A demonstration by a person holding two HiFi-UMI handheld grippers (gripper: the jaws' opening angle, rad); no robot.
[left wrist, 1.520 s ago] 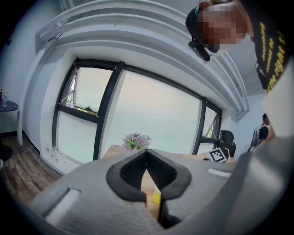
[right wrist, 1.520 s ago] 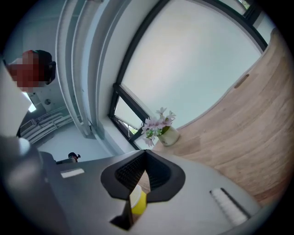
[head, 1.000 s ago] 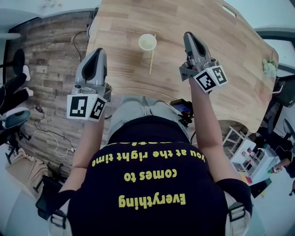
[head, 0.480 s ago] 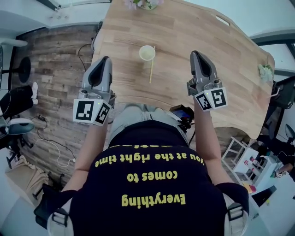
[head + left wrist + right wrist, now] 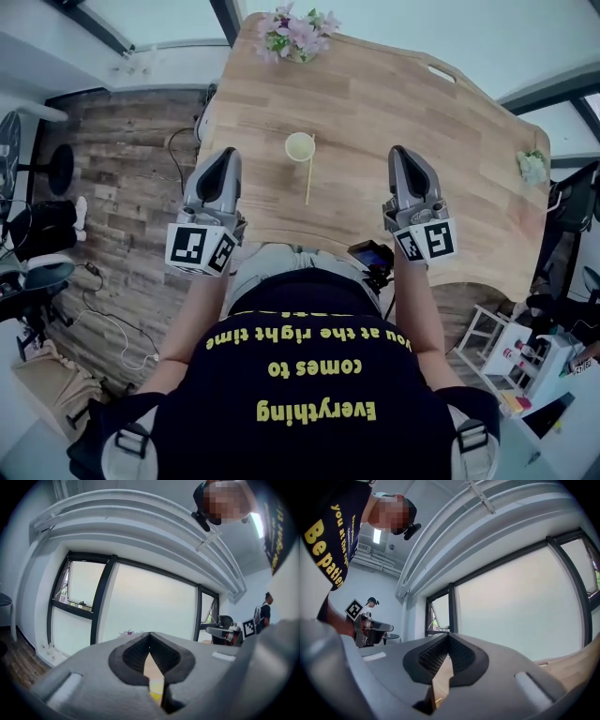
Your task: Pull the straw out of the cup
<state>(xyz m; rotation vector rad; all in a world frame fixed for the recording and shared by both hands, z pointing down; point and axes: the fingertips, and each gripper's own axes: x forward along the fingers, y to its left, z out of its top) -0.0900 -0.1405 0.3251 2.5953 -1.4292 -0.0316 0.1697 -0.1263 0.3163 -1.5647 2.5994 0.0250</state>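
Sitting upright on the table (image 5: 375, 94), the cup (image 5: 300, 147) has nothing visible inside. Straw (image 5: 308, 178) lies flat just beside it. Left gripper (image 5: 227, 155) and right gripper (image 5: 402, 152) are closed and empty.

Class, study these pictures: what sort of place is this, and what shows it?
Probably an office or lab meeting room: a large light wooden table bearing a pink flower bouquet, tall dark-framed windows, and a wood-plank floor.
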